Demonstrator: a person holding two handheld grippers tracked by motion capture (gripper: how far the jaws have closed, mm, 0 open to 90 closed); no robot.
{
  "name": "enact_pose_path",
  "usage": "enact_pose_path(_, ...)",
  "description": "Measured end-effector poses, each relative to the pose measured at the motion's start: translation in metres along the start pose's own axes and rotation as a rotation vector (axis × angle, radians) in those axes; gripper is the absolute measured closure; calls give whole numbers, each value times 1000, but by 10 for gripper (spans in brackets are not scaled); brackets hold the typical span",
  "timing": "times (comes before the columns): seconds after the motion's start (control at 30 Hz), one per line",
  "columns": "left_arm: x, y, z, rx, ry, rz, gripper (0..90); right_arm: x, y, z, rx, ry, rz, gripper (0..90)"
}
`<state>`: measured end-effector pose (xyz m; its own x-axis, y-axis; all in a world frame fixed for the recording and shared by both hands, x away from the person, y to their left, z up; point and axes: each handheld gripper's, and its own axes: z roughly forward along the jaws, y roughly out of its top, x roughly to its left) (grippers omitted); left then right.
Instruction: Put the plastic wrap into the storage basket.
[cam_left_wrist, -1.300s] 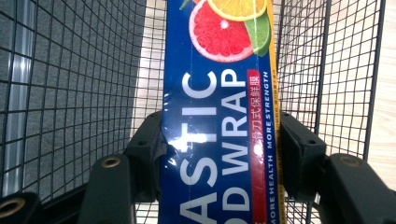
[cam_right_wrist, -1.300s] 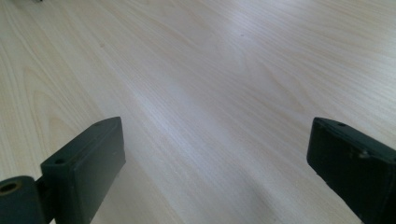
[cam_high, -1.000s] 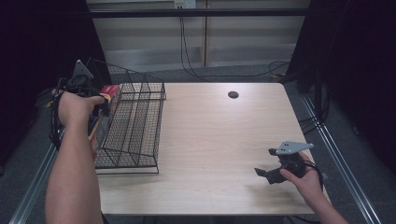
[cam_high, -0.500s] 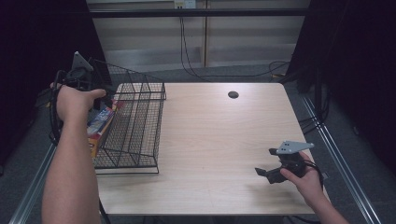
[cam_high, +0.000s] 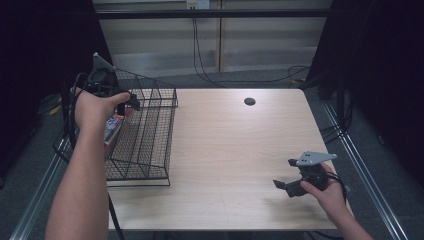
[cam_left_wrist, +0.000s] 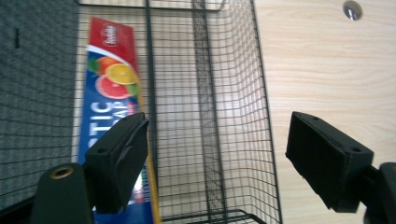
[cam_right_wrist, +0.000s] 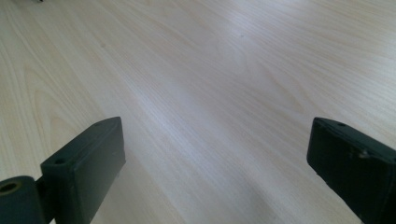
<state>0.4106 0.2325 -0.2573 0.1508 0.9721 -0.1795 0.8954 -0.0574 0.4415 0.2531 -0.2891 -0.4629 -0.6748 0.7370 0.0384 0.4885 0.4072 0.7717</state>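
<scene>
A long red and blue box printed with citrus fruit lies flat in the left section of the black wire basket. In the high view the box peeks out beside the person's left hand, inside the basket. My left gripper hovers above the basket's far left corner. Its jaws have just been opening, and the left gripper now stands open with nothing between the pads and the box well below them. My right gripper rests open near the table's front right, over bare wood.
The basket stands at the table's left edge and partly overhangs it. A round cable hole sits at the back of the light wooden tabletop. Grey carpet and cables lie beyond the table.
The left gripper held the box above the basket's left side. The box has dropped into the basket, the jaws have opened, and the hand has risen slightly. The right hand stayed still.
</scene>
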Motion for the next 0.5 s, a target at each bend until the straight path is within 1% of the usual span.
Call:
enact_pose_path(0.03, -2, 0, 1, -7, 4, 12, 201, 0, -1, -1, 3, 4, 6, 40)
enact_pose_path(0.07, -4, 0, 2, -14, -6, 17, 194, 0, -1, -2, -3, -6, 2, 40)
enact_pose_path(0.1, -6, -1, 4, -21, -16, 17, 193, -1, -1, -2, -4, -5, 5, 40)
enact_pose_path(0.2, -14, -4, 10, -28, -48, 37, 189, -1, -1, -4, -6, -8, 11, 40)
enact_pose_path(0.23, -18, -6, 13, -31, -66, 52, 189, -1, -1, -4, -6, -8, 11, 40)
enact_pose_path(0.3, -23, -9, 18, -27, -87, 71, 186, -1, -1, -4, -6, -5, 8, 40)
enact_pose_path(0.4, -30, -13, 25, -39, -103, 91, 181, 0, -1, -3, -6, -3, 6, 40)
enact_pose_path(0.5, -38, -16, 30, -43, -135, 110, 176, 0, 0, -3, -6, -2, 8, 40)
